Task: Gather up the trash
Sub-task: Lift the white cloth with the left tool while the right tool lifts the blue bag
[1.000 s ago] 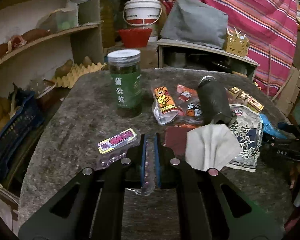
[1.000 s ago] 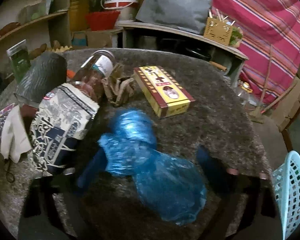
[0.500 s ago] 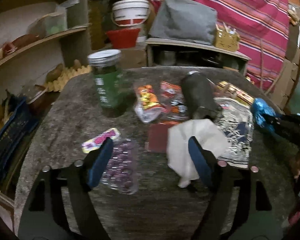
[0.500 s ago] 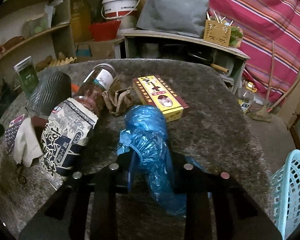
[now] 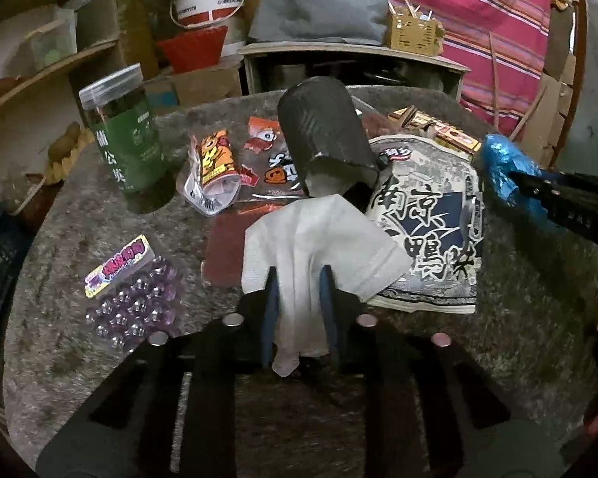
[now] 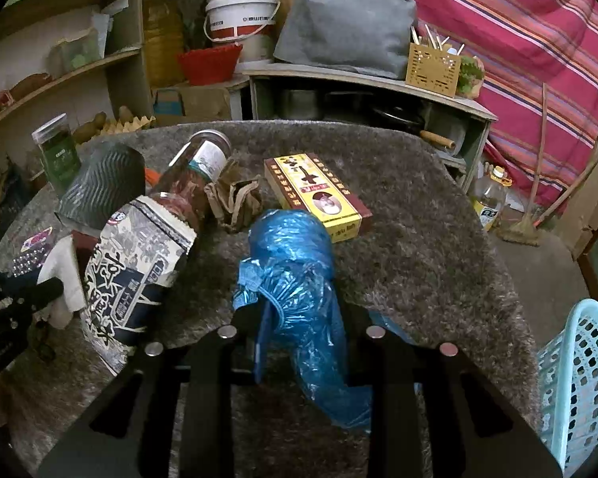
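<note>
White tissue [image 5: 311, 247] sits pinched in our left gripper [image 5: 298, 310], whose jaws just closed. Our right gripper [image 6: 299, 342] squeezes the blue bag [image 6: 295, 279]. The thin tissue may slip free or tear. The basket [image 6: 578, 378] waits at 4 o'clock.

Both claws look like the same build: matte black angular arms with cut-out slots, blue pads lining the inner faces of the fingers. The left claw [image 5: 298, 310] and right claw [image 6: 299, 342] each carry four round silver studs across the top.

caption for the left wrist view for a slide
Left gripper, jaws just closing, pinches a white tissue on a cluttered table.
</note>
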`<act>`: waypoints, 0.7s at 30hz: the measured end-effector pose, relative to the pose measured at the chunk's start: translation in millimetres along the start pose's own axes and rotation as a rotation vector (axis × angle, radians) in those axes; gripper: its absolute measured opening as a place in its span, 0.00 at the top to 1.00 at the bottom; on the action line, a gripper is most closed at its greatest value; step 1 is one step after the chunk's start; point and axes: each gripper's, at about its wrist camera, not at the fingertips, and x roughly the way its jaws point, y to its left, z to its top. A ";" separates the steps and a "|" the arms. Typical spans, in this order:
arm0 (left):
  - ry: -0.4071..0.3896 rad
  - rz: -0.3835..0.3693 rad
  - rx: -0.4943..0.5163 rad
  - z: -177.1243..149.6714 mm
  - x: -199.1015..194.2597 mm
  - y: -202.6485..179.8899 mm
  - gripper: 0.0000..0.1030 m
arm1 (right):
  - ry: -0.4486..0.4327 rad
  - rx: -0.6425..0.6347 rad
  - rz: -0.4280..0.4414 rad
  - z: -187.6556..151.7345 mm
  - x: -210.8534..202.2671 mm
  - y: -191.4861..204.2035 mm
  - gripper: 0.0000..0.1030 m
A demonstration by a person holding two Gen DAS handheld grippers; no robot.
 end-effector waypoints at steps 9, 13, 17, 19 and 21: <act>-0.138 0.057 -0.035 7.4 -49.8 10.4 0.87 | -0.054 -0.015 -0.013 -0.3 -14.4 4.9 0.74; -0.187 0.110 -0.069 9.1 -66.0 20.0 0.87 | -0.088 -0.019 -0.023 0.7 -25.0 5.6 0.74; -0.195 0.150 -0.121 11.7 -68.0 34.2 0.87 | -0.110 -0.020 -0.032 2.2 -32.4 4.4 0.74; -0.191 0.160 -0.139 12.3 -66.8 38.3 0.87 | -0.111 -0.019 -0.034 2.1 -33.1 4.1 0.74; -0.184 0.167 -0.152 12.8 -64.5 40.4 0.87 | -0.108 -0.017 -0.035 1.4 -32.3 3.9 0.74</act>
